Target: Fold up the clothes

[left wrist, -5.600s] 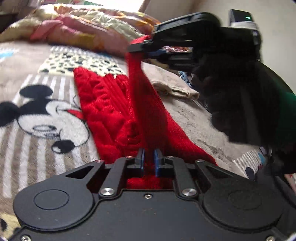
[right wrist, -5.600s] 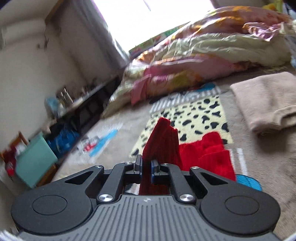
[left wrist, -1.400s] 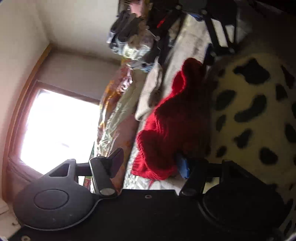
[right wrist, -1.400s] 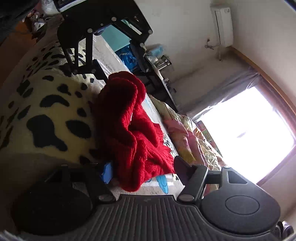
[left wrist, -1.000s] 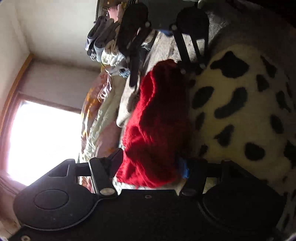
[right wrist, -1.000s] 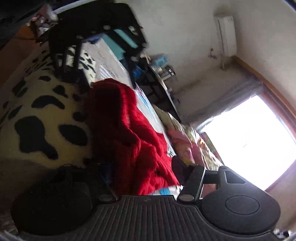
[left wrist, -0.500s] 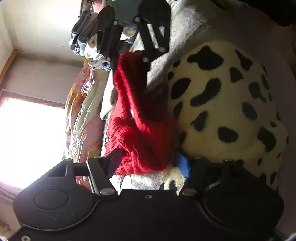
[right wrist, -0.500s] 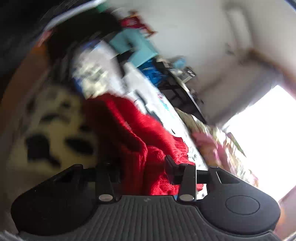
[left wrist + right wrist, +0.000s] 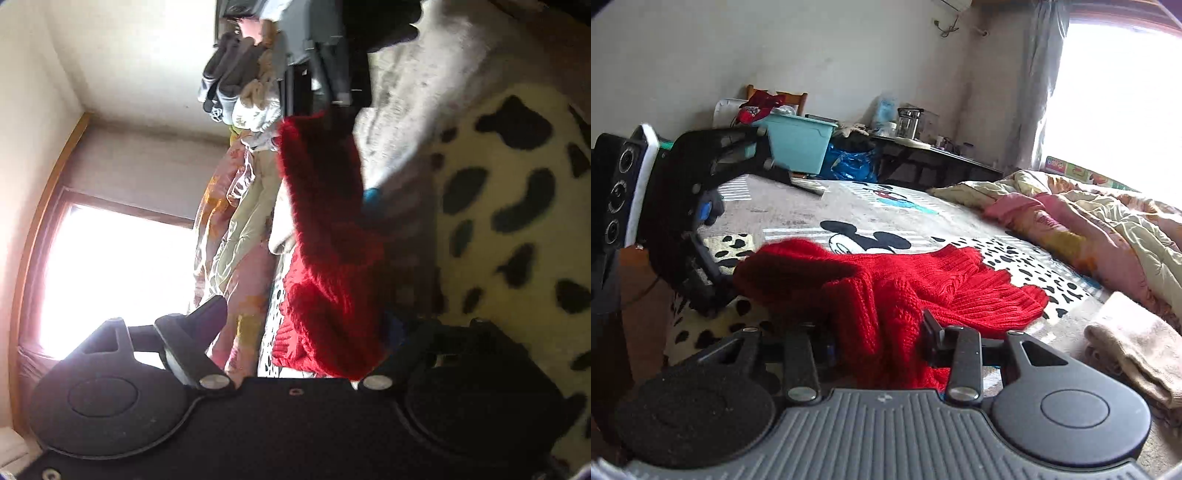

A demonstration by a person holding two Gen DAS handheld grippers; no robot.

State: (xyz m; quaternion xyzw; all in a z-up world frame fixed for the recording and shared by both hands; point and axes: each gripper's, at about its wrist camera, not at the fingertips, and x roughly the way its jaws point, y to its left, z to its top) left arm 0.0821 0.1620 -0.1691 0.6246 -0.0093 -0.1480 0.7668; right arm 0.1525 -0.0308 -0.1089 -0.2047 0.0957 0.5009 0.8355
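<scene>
Landmark: red sweater (image 9: 886, 280), bunched on Mickey-print blanket (image 9: 871, 206).

Left of it: left gripper (image 9: 701, 266), fingers spread, released, at sweater's left end over spotted patch.

At near edge: right gripper (image 9: 875, 339) fingers apart, knit fold lying loose between them.

Right of sweater: beige folded garment (image 9: 1134, 347); rumpled quilt (image 9: 1089, 225) beyond.

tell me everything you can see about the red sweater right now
The red sweater is a chunky cable and rib knit, bright red, lying bunched and partly folded on the cartoon-print blanket. One fold humps up at its left end. Knit sits between the spread fingers of both the right claw and the left claw; neither is shut on it.
</scene>
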